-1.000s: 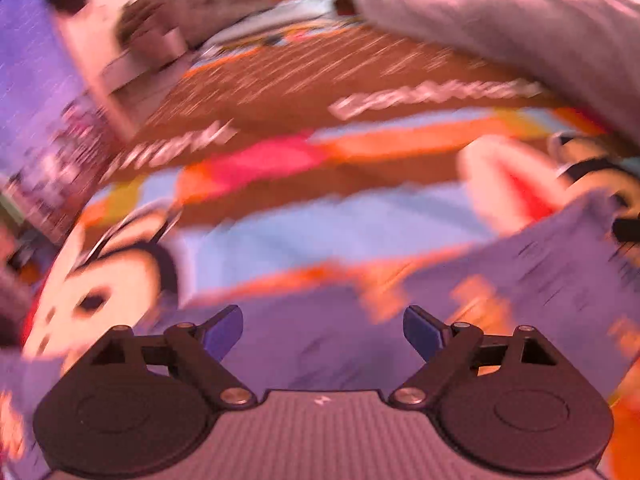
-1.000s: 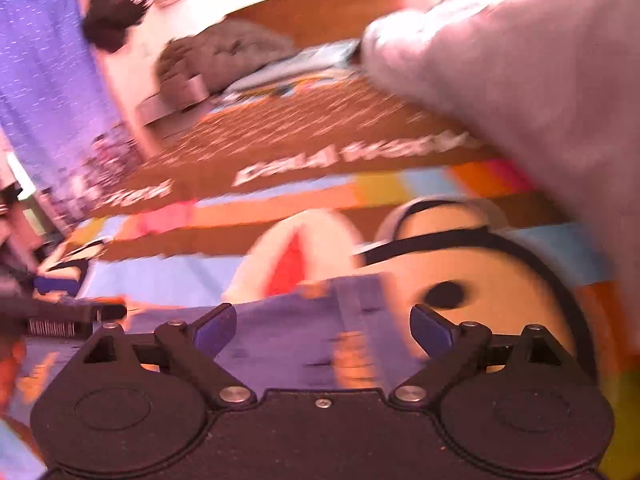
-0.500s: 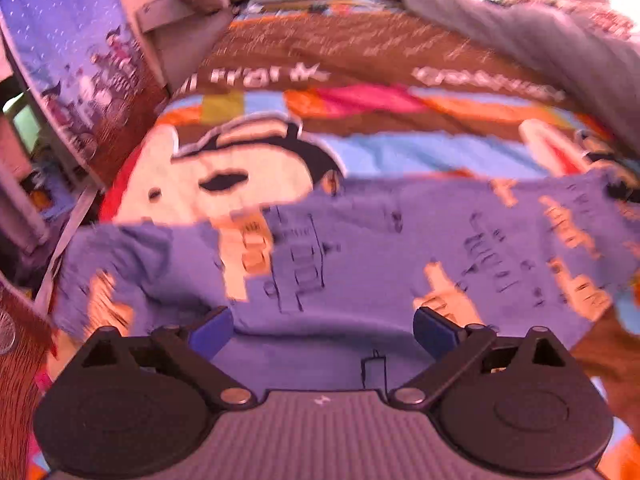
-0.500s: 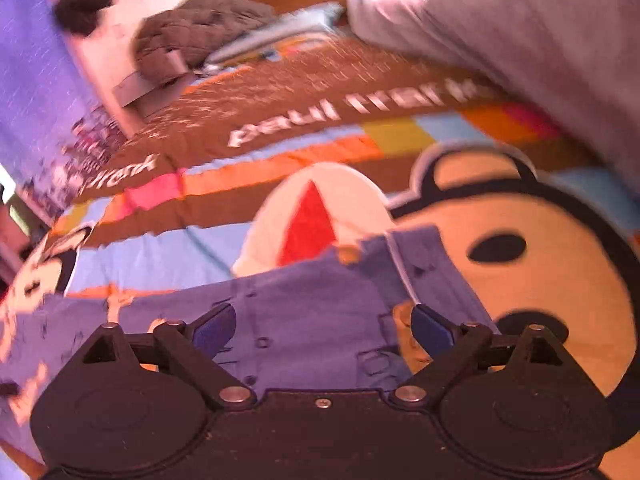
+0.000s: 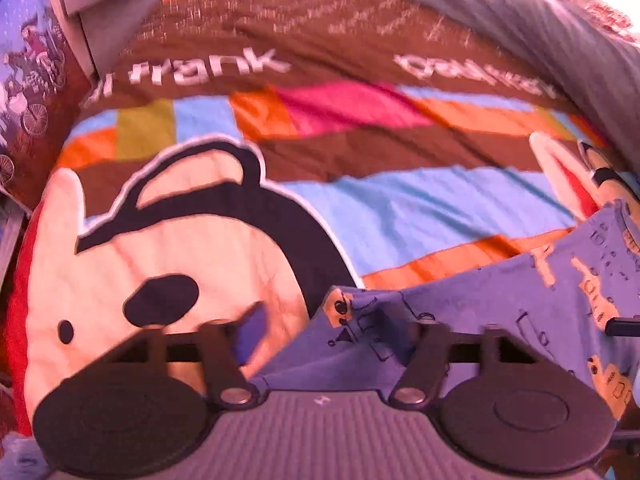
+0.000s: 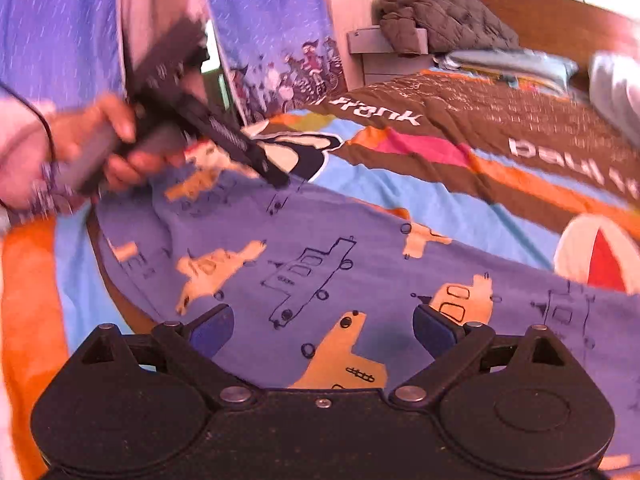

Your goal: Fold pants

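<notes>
Blue pants [image 6: 360,240] printed with orange and outlined vehicles lie spread flat on a bed. My left gripper [image 5: 330,316] points steeply down at their corner [image 5: 344,308]. Its jaws are closing with that cloth corner between them; the left pad [image 5: 250,330] is blurred and stands just clear of the cloth, and the right pad is hidden behind a fold. In the right wrist view a hand [image 6: 100,148] holds this left gripper [image 6: 276,176] at the pants' far left edge. My right gripper [image 6: 322,320] hangs open low over the middle of the pants, holding nothing.
The bedspread [image 5: 400,208] is a bright cartoon print with a brown band of white letters. A grey blanket [image 5: 560,40] is heaped along its right side. Beyond the bed are a nightstand [image 6: 384,56] with a quilted grey jacket [image 6: 440,16], a blue curtain [image 6: 272,20] and a wooden headboard [image 6: 560,20].
The left gripper slid left along the pants to their corner and its jaws narrowed around it. The right gripper swung left over the pants, bringing the hand and left gripper into view.
</notes>
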A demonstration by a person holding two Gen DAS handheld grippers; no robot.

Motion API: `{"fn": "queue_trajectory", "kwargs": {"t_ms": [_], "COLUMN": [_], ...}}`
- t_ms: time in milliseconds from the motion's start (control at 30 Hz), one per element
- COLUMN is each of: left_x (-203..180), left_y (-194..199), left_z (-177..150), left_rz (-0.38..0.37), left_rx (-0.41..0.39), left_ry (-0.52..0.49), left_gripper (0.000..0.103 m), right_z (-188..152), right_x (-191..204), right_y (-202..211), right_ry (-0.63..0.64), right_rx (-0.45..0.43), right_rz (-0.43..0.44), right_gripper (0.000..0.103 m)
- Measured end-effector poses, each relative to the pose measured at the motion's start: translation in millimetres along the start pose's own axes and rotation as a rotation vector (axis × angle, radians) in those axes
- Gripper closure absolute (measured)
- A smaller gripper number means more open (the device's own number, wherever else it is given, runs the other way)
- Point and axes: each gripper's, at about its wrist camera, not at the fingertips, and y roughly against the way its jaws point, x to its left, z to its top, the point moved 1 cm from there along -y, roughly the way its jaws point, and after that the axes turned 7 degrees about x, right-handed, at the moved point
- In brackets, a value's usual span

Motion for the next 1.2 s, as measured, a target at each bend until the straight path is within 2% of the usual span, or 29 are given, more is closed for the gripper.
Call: {"fn": "queue_trajectory", "kwargs": {"t_ms": [33, 100, 167, 233, 367, 467, 533, 567, 633, 700, 733, 800, 867, 900, 933, 1000, 1067, 1200], "left_x": [-4.5, -12.3, -20.9, -32.3, -44.2, -53.2, -53.5, -53.8, -55.8, -61.0, -64.3, -70.6, -67.7, -62.5, -58.7, -47.8, -34.9, -24.8], "left_y": [-0.8, 2.8, 8.1, 12.0, -9.4, -9.2, -1.3, 6.7, 27.8, 48.4, 53.7, 56.1, 53.3, 54.1, 57.0, 62.5, 67.2, 74.3], "left_z": [-0.7, -1.0, -1.1, -2.7, -12.0, -17.5, -19.6, -22.3, -33.6, -51.4, -59.5, -81.4, -100.4, -111.1, -119.1, -131.9, -144.9, -160.5], "left_rz": [0.023, 0.029, 0.088, 0.154, 0.270, 0.326, 0.345, 0.352, 0.340, 0.319, 0.319, 0.356, 0.373, 0.355, 0.344, 0.353, 0.304, 0.307], "left_rx": [0.000, -0.010, -0.037, -0.088, -0.133, -0.176, -0.189, -0.204, -0.243, -0.268, -0.256, -0.176, -0.074, -0.037, -0.033, 0.014, 0.046, 0.074], "left_ry": [-0.031, -0.069, -0.058, -0.097, -0.157, -0.163, -0.133, -0.119, -0.076, -0.053, -0.058, -0.072, -0.051, -0.026, -0.001, 0.087, 0.180, 0.254], "left_gripper": [0.067, 0.093, 0.095, 0.096, 0.095, 0.086, 0.066, 0.063, 0.042, 0.033, 0.032, 0.032, 0.032, 0.031, 0.025, 0.012, 0.012, 0.011], "right_z": [0.6, -1.1, -4.2, -6.7, -10.6, -10.7, -10.7, -10.6, -10.2, -9.8, -9.9, -10.4, -9.7, -10.3, -11.8, -14.0, -14.6, -17.0], "right_x": [-8.9, -21.6, -20.5, -15.1, -2.7, 6.0, 8.3, 7.9, 4.9, -0.5, -3.6, -7.8, -10.8, -12.1, -13.4, -16.8, -19.7, -25.2], "right_y": [-4.8, -6.5, -3.6, -1.7, -3.3, -6.8, -8.6, -8.2, -4.7, 3.3, 8.7, 15.4, 14.0, 11.1, 8.2, 8.5, 8.0, 6.7], "right_ry": [-0.049, -0.110, -0.127, -0.106, -0.046, 0.008, 0.024, 0.025, 0.007, -0.028, -0.050, -0.079, -0.082, -0.071, -0.052, -0.024, -0.020, -0.036], "right_rx": [0.023, 0.045, 0.043, 0.048, 0.076, 0.105, 0.110, 0.109, 0.089, 0.048, 0.024, 0.004, 0.048, 0.091, 0.133, 0.156, 0.172, 0.180], "right_rz": [0.009, 0.041, 0.052, 0.034, -0.017, -0.047, -0.061, -0.062, -0.059, -0.086, -0.106, -0.140, -0.197, -0.227, -0.249, -0.252, -0.252, -0.236], "right_gripper": [0.005, 0.006, 0.006, 0.006, 0.005, 0.001, 0.001, 0.001, 0.001, 0.002, 0.002, 0.001, 0.001, 0.001, 0.001, 0.001, 0.001, 0.001]}}
